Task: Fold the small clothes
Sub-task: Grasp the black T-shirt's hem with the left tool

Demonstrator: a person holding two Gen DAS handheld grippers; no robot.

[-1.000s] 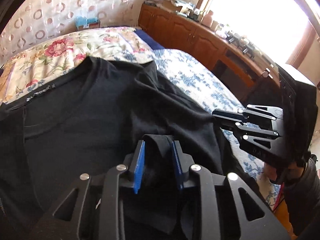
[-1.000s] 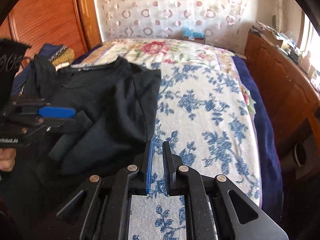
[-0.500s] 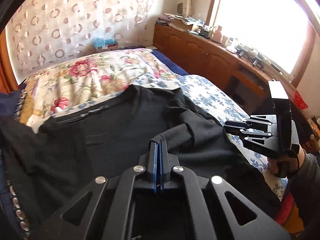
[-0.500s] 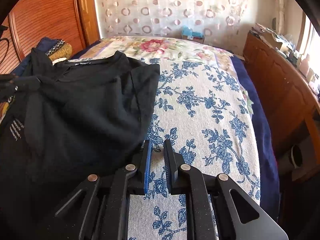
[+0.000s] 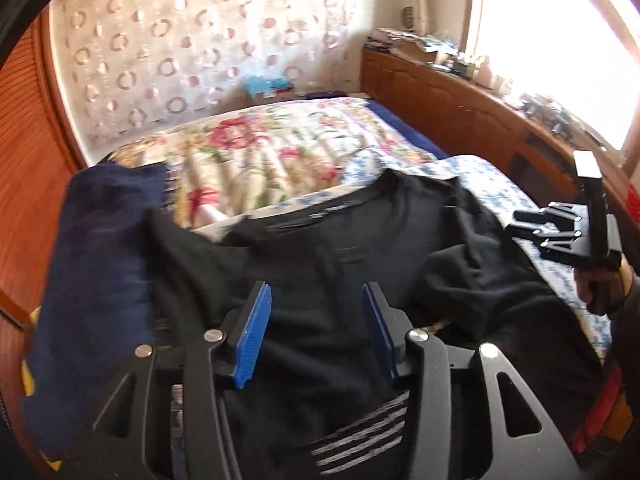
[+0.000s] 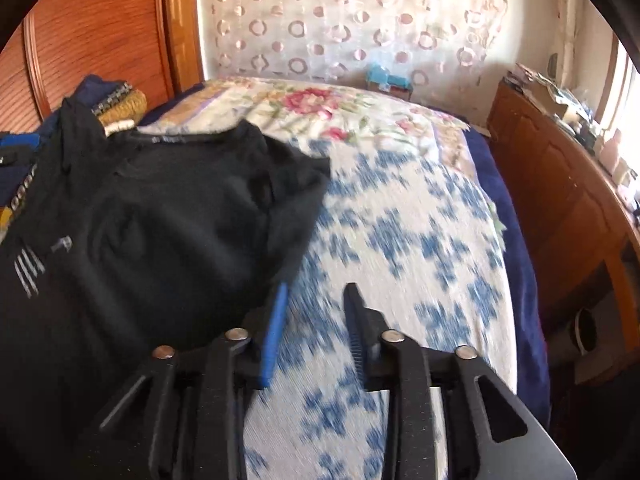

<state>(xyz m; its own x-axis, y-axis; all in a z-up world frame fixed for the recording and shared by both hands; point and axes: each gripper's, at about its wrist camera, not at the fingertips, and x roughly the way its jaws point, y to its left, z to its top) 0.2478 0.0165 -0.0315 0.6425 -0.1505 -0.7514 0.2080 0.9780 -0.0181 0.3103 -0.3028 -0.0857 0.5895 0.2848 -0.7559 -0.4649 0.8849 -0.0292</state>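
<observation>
A black T-shirt (image 5: 360, 256) lies spread on the bed, collar toward the headboard; it also shows in the right wrist view (image 6: 160, 220), with grey stripes on its near left part. My left gripper (image 5: 316, 300) is open above the shirt's middle, holding nothing. My right gripper (image 6: 316, 300) is open and empty over the blue-flowered bedspread (image 6: 400, 240), just right of the shirt's right edge. The right gripper also shows in the left wrist view (image 5: 560, 232) at the right, beyond the shirt's bunched sleeve.
A dark blue garment (image 5: 96, 280) lies at the shirt's left. More clothes (image 6: 116, 108) are piled by the wooden headboard (image 6: 100, 40). A wooden cabinet (image 6: 560, 200) with clutter runs along the bed's right side. A rose-patterned cover (image 5: 260, 160) lies at the far end.
My left gripper let go of the black fold it was pinching and opened wide. My right gripper opened from nearly shut. Both views shifted slightly; the shirt lies flatter.
</observation>
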